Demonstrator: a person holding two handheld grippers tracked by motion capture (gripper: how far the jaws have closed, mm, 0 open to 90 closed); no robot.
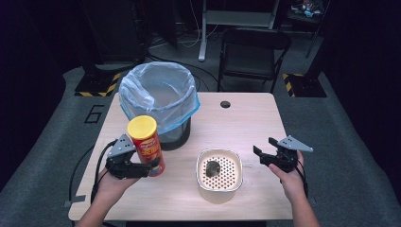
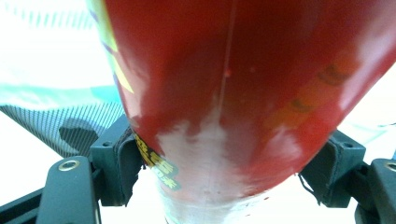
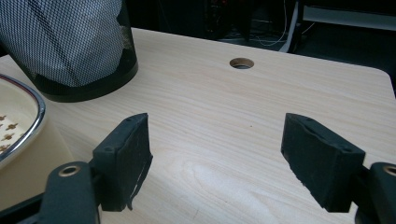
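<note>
My left gripper (image 1: 152, 166) is shut on a red chip can (image 1: 146, 145) with a yellow lid, held upright at the table's front left. In the left gripper view the can's red wall (image 2: 243, 98) sits pressed between both black pads (image 2: 122, 161). My right gripper (image 1: 261, 156) hovers open over the table's right side, just right of a cream perforated container (image 1: 219, 174) with a dark lump inside. In the right gripper view its jaws stand wide apart (image 3: 229, 158) over bare wood, the container's rim (image 3: 28, 130) at the left edge.
A black mesh bin (image 1: 161, 101) lined with a pale blue bag stands at the back left of the table, directly behind the can; its mesh wall (image 3: 70, 42) fills the upper left of the right gripper view. A cable hole (image 1: 225, 104) lies mid-back. A folding chair (image 1: 253, 52) stands beyond the table.
</note>
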